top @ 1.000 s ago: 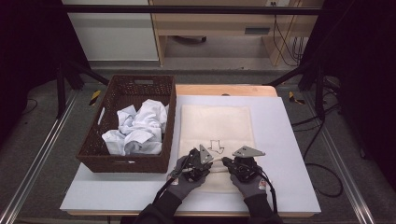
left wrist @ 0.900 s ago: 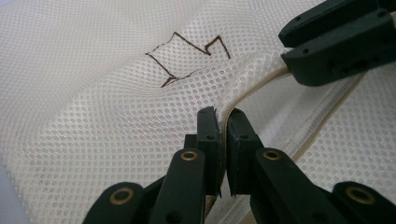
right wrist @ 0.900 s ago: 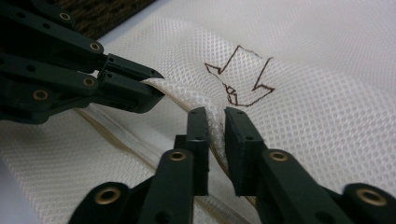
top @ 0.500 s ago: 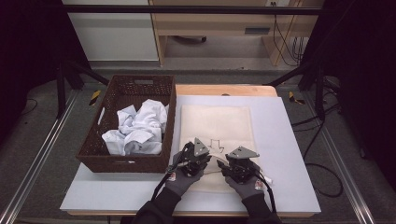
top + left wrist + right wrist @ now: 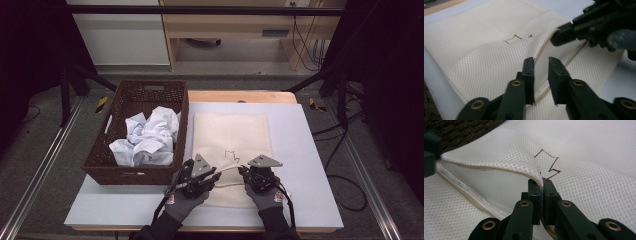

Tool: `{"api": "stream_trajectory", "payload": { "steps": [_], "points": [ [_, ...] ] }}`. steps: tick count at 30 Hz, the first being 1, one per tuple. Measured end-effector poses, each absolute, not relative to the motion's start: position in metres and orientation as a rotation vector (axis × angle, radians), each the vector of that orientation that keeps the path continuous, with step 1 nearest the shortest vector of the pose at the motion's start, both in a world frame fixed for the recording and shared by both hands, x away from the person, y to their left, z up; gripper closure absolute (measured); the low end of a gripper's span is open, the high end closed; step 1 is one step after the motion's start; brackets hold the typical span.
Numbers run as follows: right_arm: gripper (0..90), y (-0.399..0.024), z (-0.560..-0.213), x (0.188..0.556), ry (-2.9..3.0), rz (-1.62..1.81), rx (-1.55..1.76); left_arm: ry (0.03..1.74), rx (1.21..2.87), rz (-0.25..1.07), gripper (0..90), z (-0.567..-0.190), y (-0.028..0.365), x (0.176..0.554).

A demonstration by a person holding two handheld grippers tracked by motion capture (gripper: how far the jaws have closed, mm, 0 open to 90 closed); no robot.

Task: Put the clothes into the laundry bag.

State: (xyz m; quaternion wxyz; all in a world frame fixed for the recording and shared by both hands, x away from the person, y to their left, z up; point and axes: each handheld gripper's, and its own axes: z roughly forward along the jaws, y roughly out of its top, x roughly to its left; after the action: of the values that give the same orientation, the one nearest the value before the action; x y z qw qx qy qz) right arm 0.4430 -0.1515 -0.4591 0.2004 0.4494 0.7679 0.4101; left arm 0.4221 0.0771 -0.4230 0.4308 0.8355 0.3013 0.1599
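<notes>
A cream mesh bag (image 5: pixel 230 132) with a dark marker squiggle lies flat on the white table (image 5: pixel 310 150), its mouth toward the near edge. My right gripper (image 5: pixel 242 171) is shut on the upper lip of the bag's mouth (image 5: pixel 499 162), lifting it so the mouth gapes (image 5: pixel 541 181). My left gripper (image 5: pixel 216 176) hovers open just left of it. Its jaws (image 5: pixel 541 60) straddle the bag's seam edge (image 5: pixel 544 50) without pinching it. The right gripper's black jaw tip (image 5: pixel 564 36) shows at the upper right of the left gripper view.
A dark wicker basket (image 5: pixel 135 172) stands to the left of the bag, holding crumpled white cloth (image 5: pixel 147 137). Bare table surface lies right of the bag and along the near edge. A wooden board edge (image 5: pixel 240 96) runs behind the table.
The left gripper has shifted slightly left and nearer. The bag's upper lip between the two grippers now stands a little raised. The right gripper has hardly moved.
</notes>
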Motion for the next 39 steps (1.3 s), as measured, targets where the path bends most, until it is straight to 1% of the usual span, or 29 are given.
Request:
{"api": "stream_trajectory", "payload": {
  "steps": [2, 3, 4, 10, 14, 21, 27, 29, 31, 32, 35, 36, 37, 38, 39],
  "points": [
    [87.4, -0.152, -0.457, 0.443, 2.142, 1.160, 1.260, 0.760, 2.122, 0.385, 85.2, -0.427, 0.083, 0.417],
    [87.4, -0.152, -0.456, 0.444, 2.138, 1.162, 1.255, 0.760, 2.145, 0.384, 88.4, -0.432, 0.086, 0.415],
    [87.4, -0.152, -0.454, 0.443, 2.131, 1.171, 1.263, 0.765, 2.162, 0.382, 89.3, -0.437, 0.089, 0.414],
    [87.4, -0.152, -0.443, 0.443, 2.110, 1.211, 1.251, 0.829, 2.206, 0.350, 89.4, -0.466, 0.104, 0.413],
    [87.2, -0.149, -0.436, 0.444, 2.090, 1.235, 1.235, 0.839, 2.224, 0.343, 89.3, -0.478, 0.107, 0.411],
    [87.0, -0.148, -0.426, 0.442, 2.019, 1.300, 1.209, 0.830, 2.220, 0.348, 89.3, -0.478, 0.107, 0.411],
    [86.9, -0.148, -0.424, 0.442, 2.002, 1.317, 1.199, 0.826, 2.214, 0.355, 89.1, -0.479, 0.107, 0.410],
    [86.8, -0.147, -0.424, 0.441, 2.004, 1.316, 1.198, 0.825, 2.213, 0.344, 87.6, -0.478, 0.107, 0.410],
    [86.6, -0.148, -0.426, 0.442, 2.018, 1.310, 1.208, 0.821, 2.202, 0.344, 83.3, -0.475, 0.107, 0.409],
    [86.6, -0.148, -0.426, 0.442, 2.018, 1.310, 1.208, 0.817, 2.194, 0.345, 83.3, -0.473, 0.107, 0.408],
    [86.5, -0.149, -0.427, 0.442, 2.024, 1.308, 1.214, 0.797, 2.167, 0.347, 78.5, -0.464, 0.109, 0.406],
    [86.4, -0.150, -0.427, 0.442, 2.027, 1.311, 1.215, 0.792, 2.158, 0.353, 76.2, -0.460, 0.109, 0.405],
    [86.3, -0.150, -0.429, 0.442, 2.027, 1.310, 1.219, 0.790, 2.145, 0.358, 70.3, -0.456, 0.110, 0.404],
    [86.3, -0.150, -0.429, 0.442, 2.027, 1.310, 1.219, 0.786, 2.140, 0.355, 70.3, -0.452, 0.111, 0.404],
    [86.2, -0.150, -0.429, 0.441, 2.031, 1.304, 1.221, 0.787, 2.132, 0.351, 66.2, -0.450, 0.111, 0.404]
  ]
}}
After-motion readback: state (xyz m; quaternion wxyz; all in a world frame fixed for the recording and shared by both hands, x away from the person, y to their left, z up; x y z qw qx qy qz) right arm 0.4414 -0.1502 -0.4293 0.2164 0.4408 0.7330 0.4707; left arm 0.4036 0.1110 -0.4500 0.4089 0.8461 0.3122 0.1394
